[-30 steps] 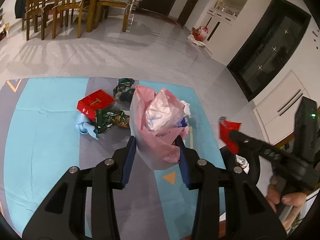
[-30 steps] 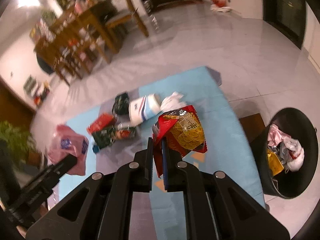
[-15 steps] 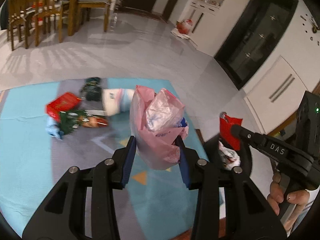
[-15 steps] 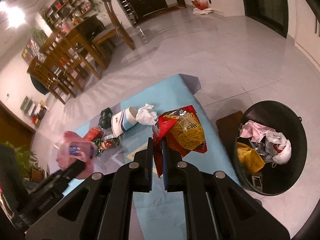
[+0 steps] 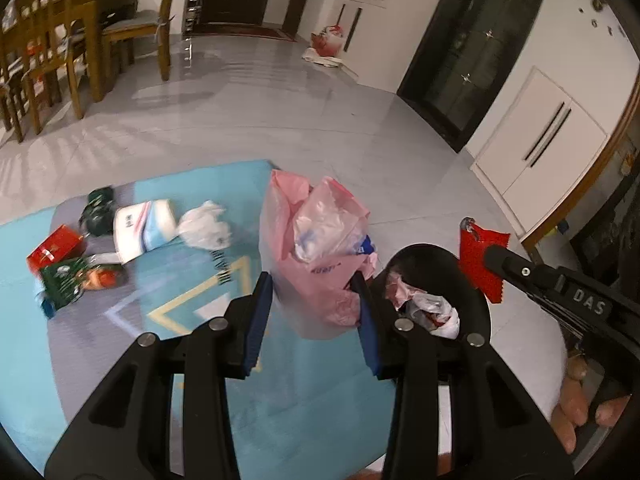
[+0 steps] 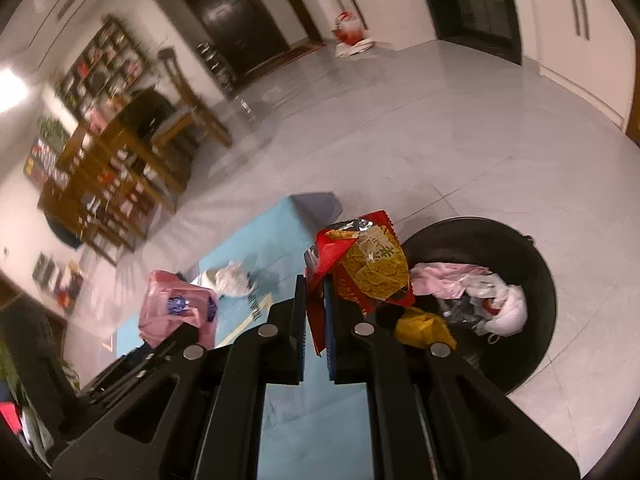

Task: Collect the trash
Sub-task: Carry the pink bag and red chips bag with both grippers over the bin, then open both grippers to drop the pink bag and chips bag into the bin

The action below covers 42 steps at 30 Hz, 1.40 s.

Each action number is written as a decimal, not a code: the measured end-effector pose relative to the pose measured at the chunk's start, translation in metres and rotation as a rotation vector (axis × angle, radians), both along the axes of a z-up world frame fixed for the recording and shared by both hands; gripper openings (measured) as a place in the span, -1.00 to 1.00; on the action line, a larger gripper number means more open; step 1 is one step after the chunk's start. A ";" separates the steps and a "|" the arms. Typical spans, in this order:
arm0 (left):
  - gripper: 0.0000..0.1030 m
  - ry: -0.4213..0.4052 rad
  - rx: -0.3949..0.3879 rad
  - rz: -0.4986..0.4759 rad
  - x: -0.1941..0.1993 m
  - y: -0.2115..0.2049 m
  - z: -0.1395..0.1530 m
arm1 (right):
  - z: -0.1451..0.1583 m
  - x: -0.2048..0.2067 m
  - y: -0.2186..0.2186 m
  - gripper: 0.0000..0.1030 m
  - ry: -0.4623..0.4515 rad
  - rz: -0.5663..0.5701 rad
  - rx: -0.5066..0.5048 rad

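My left gripper (image 5: pixel 314 300) is shut on a pink plastic bag (image 5: pixel 316 248) stuffed with clear plastic, held above the blue mat's right end, just left of the black trash bin (image 5: pixel 472 304). My right gripper (image 6: pixel 315 304) is shut on a red and yellow snack wrapper (image 6: pixel 368 268), held at the left rim of the bin (image 6: pixel 532 272), which holds pink, white and yellow trash. The wrapper (image 5: pixel 480 256) also shows in the left wrist view, over the bin. The pink bag (image 6: pixel 176 308) also shows in the right wrist view.
On the blue mat (image 5: pixel 120 340) lie a white crumpled tissue (image 5: pixel 204 224), a white and blue pack (image 5: pixel 144 228), a red box (image 5: pixel 56 248), green wrappers (image 5: pixel 64 284) and a dark green item (image 5: pixel 98 208). Wooden chairs and a table (image 5: pixel 60 32) stand at the far left.
Both grippers have moved right toward the bin with their loads. The bin now lies right under the snack wrapper and beside the pink bag.
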<state>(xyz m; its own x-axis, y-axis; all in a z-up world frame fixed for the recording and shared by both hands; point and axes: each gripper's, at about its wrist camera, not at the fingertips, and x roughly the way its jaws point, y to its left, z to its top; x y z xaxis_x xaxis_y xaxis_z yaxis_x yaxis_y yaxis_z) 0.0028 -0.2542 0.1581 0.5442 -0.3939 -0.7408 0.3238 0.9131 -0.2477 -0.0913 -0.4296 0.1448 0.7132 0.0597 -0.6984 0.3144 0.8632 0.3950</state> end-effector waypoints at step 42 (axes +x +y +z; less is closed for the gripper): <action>-0.20 0.195 0.107 -0.325 0.012 -0.180 -0.097 | -0.065 -0.007 -0.104 -0.82 0.209 -0.288 0.243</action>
